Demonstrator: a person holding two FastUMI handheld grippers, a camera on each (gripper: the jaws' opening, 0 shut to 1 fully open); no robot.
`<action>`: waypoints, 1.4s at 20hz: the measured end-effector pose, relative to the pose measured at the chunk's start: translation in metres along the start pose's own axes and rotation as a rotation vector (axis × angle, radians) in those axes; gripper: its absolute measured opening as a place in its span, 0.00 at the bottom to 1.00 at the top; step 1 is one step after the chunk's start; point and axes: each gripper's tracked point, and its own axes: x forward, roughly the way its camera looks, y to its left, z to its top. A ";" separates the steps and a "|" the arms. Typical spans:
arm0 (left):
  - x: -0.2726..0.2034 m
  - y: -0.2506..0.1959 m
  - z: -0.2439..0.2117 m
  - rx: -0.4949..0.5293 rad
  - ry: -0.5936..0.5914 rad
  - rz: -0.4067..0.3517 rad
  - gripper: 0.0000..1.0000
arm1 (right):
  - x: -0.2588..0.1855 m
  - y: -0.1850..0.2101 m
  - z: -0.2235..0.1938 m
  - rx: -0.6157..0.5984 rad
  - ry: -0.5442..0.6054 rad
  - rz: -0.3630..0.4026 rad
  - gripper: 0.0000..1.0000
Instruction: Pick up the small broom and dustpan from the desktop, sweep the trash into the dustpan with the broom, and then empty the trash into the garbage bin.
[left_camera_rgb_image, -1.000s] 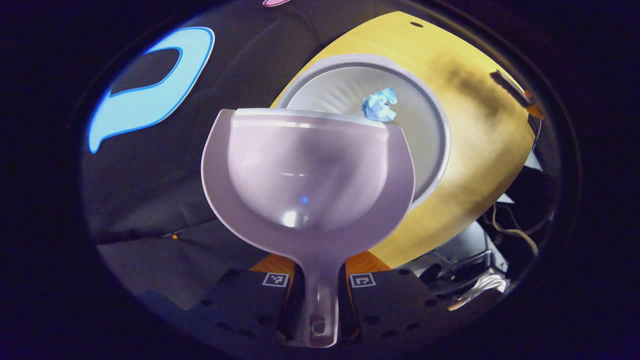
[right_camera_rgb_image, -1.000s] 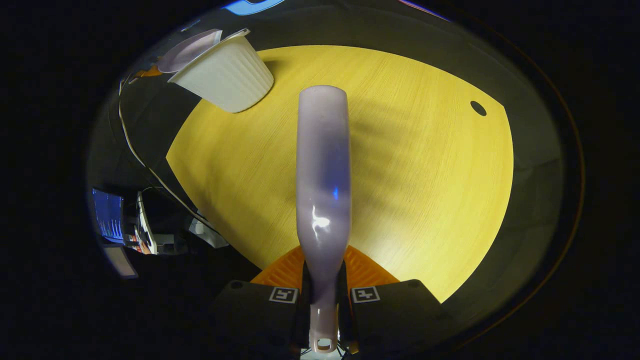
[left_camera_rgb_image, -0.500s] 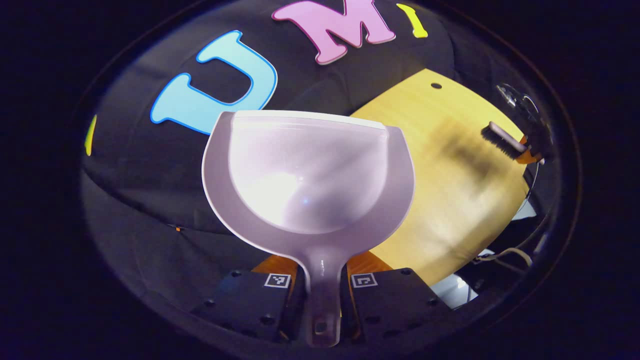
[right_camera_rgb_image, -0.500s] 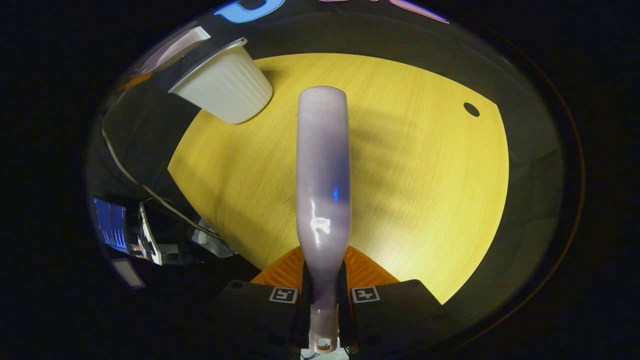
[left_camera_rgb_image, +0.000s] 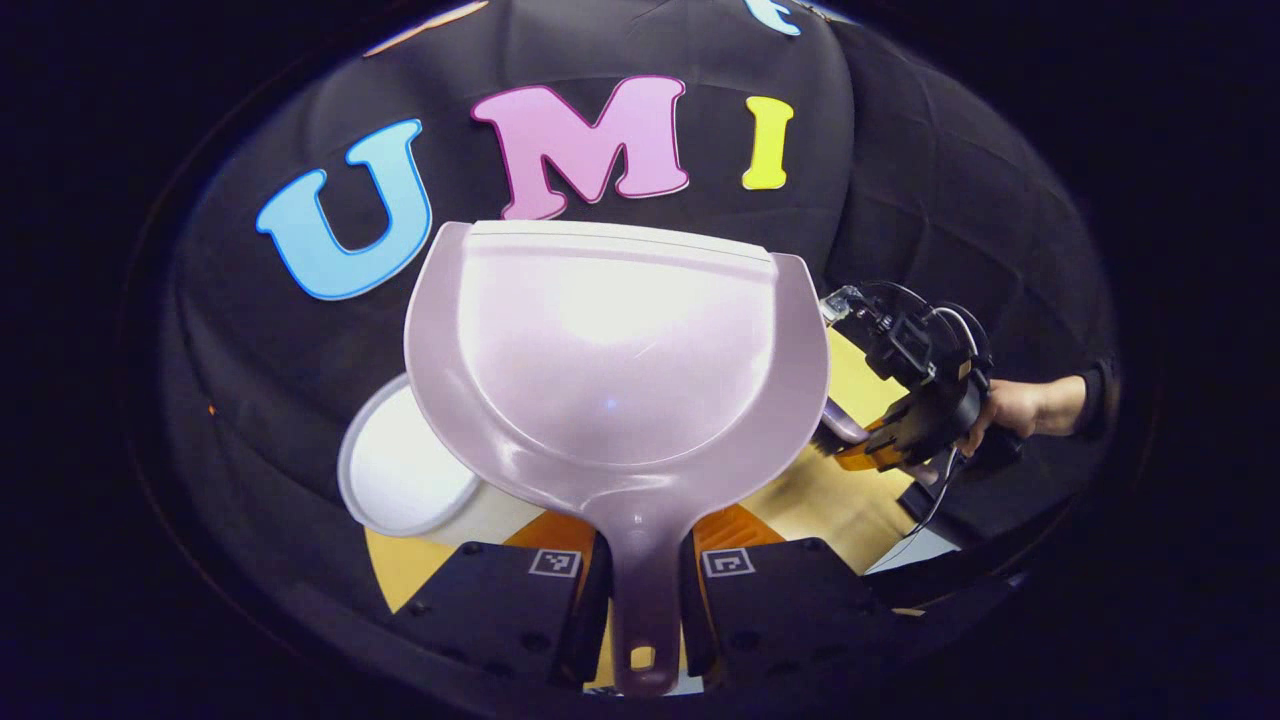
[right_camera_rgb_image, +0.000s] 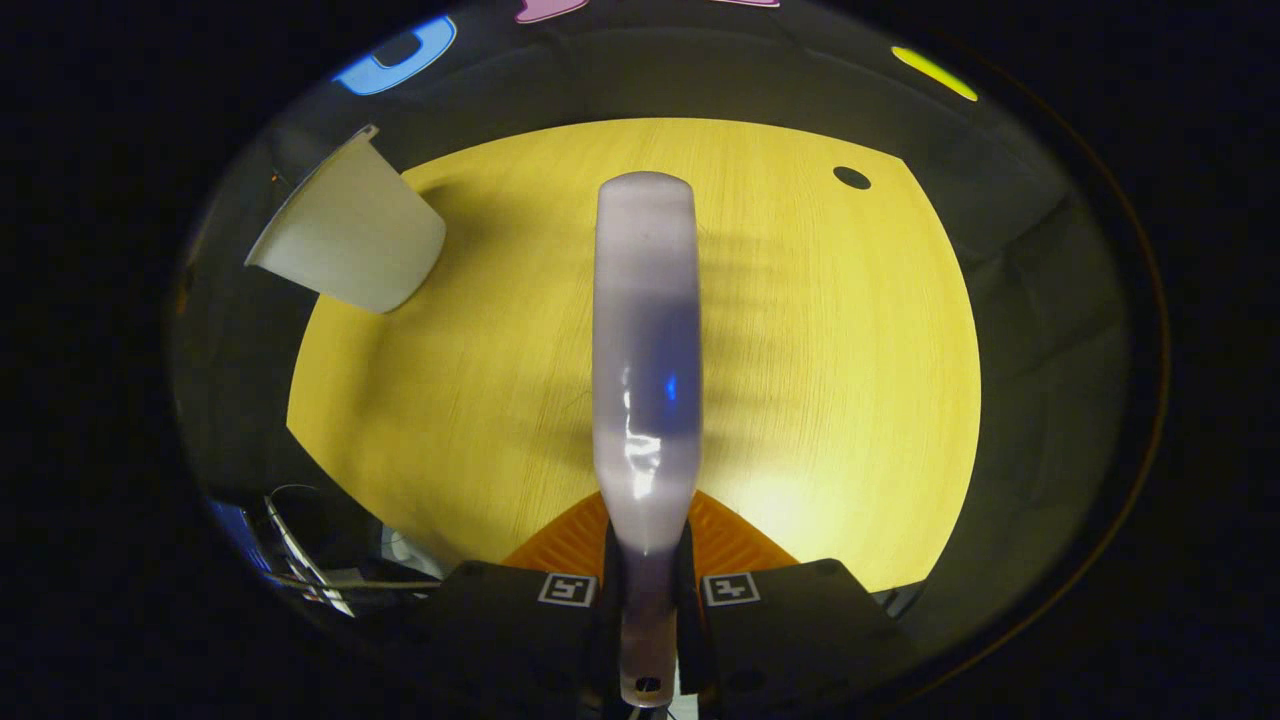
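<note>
left gripper (left_camera_rgb_image: 640, 590): clenched on dustpan (left_camera_rgb_image: 615, 350) handle, pan raised with its mouth toward the booth wall, scoop bare of trash. bin (left_camera_rgb_image: 400, 470): white, standing on the desk (left_camera_rgb_image: 860, 375) below and to the left of the pan. right gripper (right_camera_rgb_image: 645, 600): clenched on broom (right_camera_rgb_image: 645, 340) handle, broom held out over the yellow desk; bin (right_camera_rgb_image: 345, 235) at far left of the right gripper view. farther off in the left gripper view: the other gripper (left_camera_rgb_image: 915, 400) and the hand (left_camera_rgb_image: 1010, 410) holding it. step judged: emptying done or nearly done, desk showing no trash. next move likely: lowering both tools to the desk, then releasing both grips.
</note>
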 end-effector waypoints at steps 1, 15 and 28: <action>0.015 -0.015 -0.012 -0.052 0.027 -0.006 0.28 | 0.008 -0.001 -0.004 0.021 0.005 -0.001 0.25; 0.072 -0.098 -0.075 -0.455 0.478 -0.047 0.28 | 0.088 0.014 -0.021 0.132 0.227 -0.017 0.25; 0.067 -0.099 -0.073 -0.450 0.564 -0.107 0.61 | 0.086 0.021 -0.026 0.128 0.277 0.022 0.43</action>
